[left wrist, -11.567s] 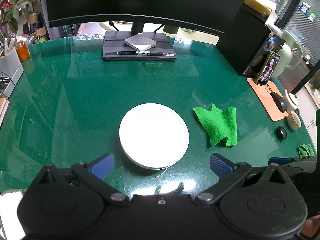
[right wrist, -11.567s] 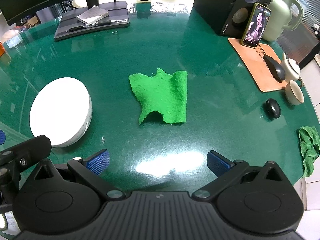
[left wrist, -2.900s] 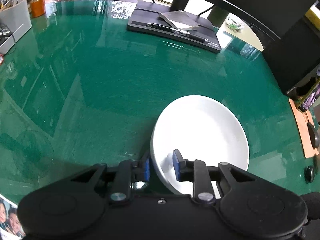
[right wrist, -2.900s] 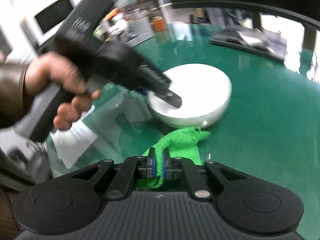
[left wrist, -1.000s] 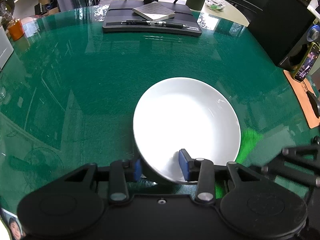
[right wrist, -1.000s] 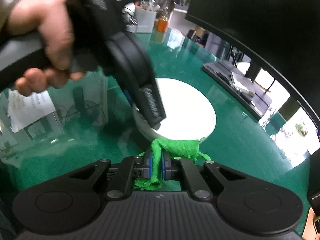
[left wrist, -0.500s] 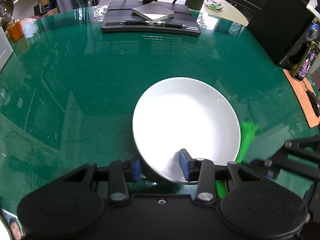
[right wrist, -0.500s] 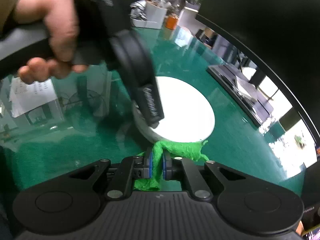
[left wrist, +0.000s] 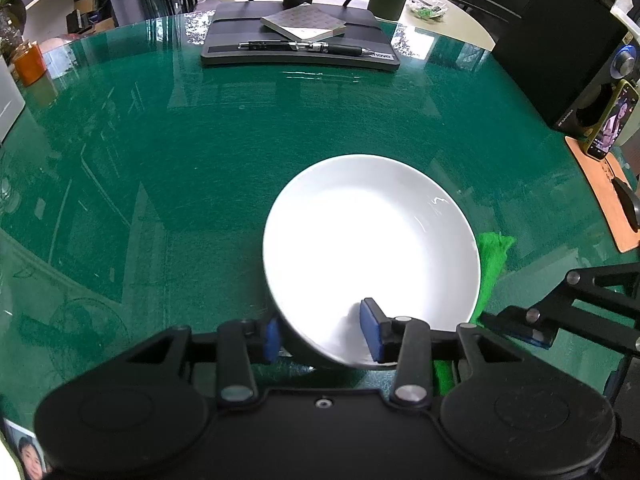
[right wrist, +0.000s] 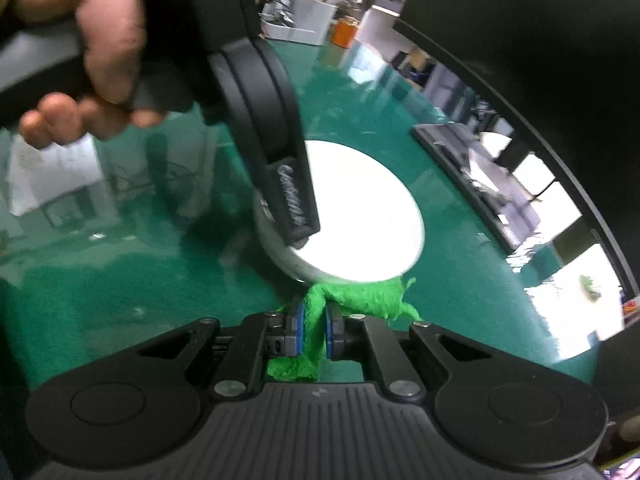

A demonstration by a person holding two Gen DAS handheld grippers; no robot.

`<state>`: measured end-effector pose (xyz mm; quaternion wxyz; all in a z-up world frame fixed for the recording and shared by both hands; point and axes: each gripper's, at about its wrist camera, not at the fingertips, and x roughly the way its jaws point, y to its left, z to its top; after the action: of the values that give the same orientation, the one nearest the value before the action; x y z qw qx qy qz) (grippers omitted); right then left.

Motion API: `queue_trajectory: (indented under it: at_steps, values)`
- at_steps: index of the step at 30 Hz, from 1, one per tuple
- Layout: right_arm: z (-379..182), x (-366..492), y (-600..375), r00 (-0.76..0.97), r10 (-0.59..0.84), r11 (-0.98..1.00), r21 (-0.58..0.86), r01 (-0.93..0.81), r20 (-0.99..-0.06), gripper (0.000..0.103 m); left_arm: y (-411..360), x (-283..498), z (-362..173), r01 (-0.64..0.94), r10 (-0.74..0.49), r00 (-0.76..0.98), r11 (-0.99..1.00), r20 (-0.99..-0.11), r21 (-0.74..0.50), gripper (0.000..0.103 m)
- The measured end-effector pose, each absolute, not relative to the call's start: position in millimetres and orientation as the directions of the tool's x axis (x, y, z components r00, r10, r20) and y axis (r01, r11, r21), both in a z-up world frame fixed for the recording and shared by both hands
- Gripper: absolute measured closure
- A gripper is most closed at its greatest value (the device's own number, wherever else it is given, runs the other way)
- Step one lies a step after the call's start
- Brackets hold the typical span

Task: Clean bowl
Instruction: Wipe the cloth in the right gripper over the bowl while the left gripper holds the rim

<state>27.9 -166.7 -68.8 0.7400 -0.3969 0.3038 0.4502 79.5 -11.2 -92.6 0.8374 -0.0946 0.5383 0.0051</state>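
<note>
The left wrist view shows the white bowl (left wrist: 372,252) tipped up off the green tabletop (left wrist: 180,168), its near rim pinched by the left hand-held gripper (left wrist: 322,332): one blue pad outside the wall, the other inside. Only a strip of the green cloth (left wrist: 490,264) peeks out past the bowl's right edge there.

The right wrist view alone shows the right hand-held gripper (right wrist: 313,330) pressed together on a fold of that cloth (right wrist: 360,296), which bunches just beneath the bowl's (right wrist: 360,216) near rim. It also shows the person's hand (right wrist: 92,52) wrapped round the left tool's handle (blurred), that tool slanting steeply down onto the bowl's left side.
</note>
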Motion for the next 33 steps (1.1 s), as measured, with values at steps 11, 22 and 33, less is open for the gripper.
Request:
queue_trajectory:
  at_steps: [11,22,33]
  values:
    - [-68.4,37.5,-165.8,0.43,0.408,0.286,-0.335,-0.898,-0.805,0.095,-10.2,79.7,-93.0,-0.108,-0.095,0.42,0.982,-0.902,-0.154,0.062]
    - [-65.9,44.8,-164.9,0.427,0.399,0.257,-0.347,-0.902,-0.812,0.092,-10.5,79.1,-92.7,-0.104,-0.096,0.421,0.983,-0.902,-0.153,0.061]
    - [-70.3,43.9,-162.9,0.418,0.391,0.231,-0.352,-0.907,-0.82,0.093,-11.1,79.2,-92.5,-0.1,-0.096,0.419,0.983,-0.903,-0.151,0.06]
